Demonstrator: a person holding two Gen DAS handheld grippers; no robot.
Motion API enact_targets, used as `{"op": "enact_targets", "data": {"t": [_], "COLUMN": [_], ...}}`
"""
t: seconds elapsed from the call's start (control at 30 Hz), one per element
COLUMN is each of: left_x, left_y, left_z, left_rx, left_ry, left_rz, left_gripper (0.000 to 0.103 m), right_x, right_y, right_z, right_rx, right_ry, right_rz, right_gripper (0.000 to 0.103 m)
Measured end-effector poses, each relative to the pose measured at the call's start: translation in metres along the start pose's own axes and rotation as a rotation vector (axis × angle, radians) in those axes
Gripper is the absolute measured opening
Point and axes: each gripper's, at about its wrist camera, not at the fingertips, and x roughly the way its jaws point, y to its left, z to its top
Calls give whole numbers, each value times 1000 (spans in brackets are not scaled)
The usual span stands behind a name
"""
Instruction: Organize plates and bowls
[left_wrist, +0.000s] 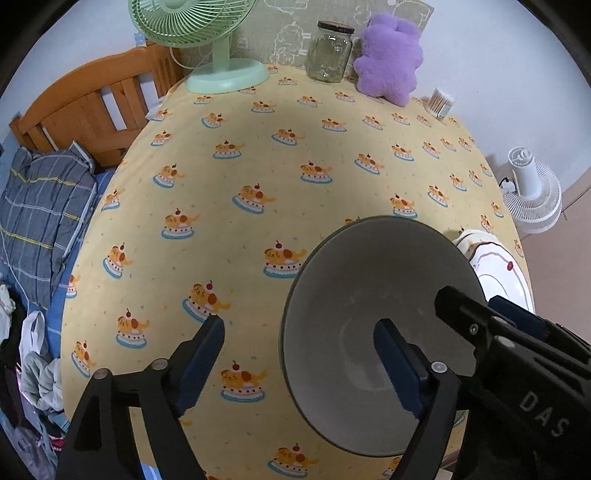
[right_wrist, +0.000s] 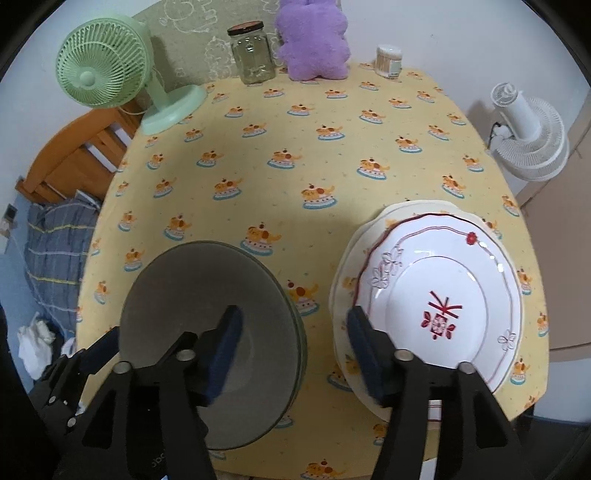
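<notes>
A grey bowl (left_wrist: 369, 295) stands on the yellow tablecloth (left_wrist: 258, 166) near the front edge; its right rim looks layered, as if it sits nested in another bowl (right_wrist: 207, 295). My left gripper (left_wrist: 299, 325) is open astride the bowl's left rim, one finger inside and one outside, neither pressing on it. My right gripper (right_wrist: 294, 314) is open astride the right rim, its outer finger above the left edge of the plates. A white plate with red ornament (right_wrist: 443, 295) lies on a cream plate (right_wrist: 343, 295) just right of the bowl. The right gripper (left_wrist: 476, 301) also shows in the left wrist view.
Along the table's far edge stand a green fan (right_wrist: 107, 66), a glass jar (right_wrist: 253, 51), a purple plush toy (right_wrist: 314, 40) and a cotton-swab tub (right_wrist: 388, 61). A white fan (right_wrist: 528, 125) stands off the table's right side. A wooden bed frame (left_wrist: 85, 107) with bedding lies left.
</notes>
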Motion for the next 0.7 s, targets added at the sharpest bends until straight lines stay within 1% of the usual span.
{"op": "enact_targets", "data": {"t": [0.07, 0.17, 0.23, 0.27, 0.37, 0.4, 0.7], "left_x": [-1, -1, -1, 0, 3, 3, 7], "left_y": [-1, -5, -8, -10, -13, -13, -14], "left_z": [-1, -1, -1, -1, -1, -1, 0], "left_rx": [1, 8, 11, 12, 6, -5, -70], "left_ry": [-3, -11, -14, -12, -6, -6, 14], "left_rz": [-8, -22, -27, -21, 11, 21, 107], "left_gripper": [85, 85, 85, 85, 85, 85, 85], "right_x": [0, 1, 4, 5, 11, 14, 33], "right_y": [-1, -1, -4, -6, -12, -15, -32], "right_z": [1, 2, 3, 3, 4, 5, 12], "right_rx": [-6, -21, -24, -26, -42, -42, -28], "right_ry": [5, 9, 12, 11, 20, 25, 71], "right_rz": [27, 29, 51, 58, 43, 52, 219], "right_gripper": [67, 67, 67, 67, 67, 67, 67]}}
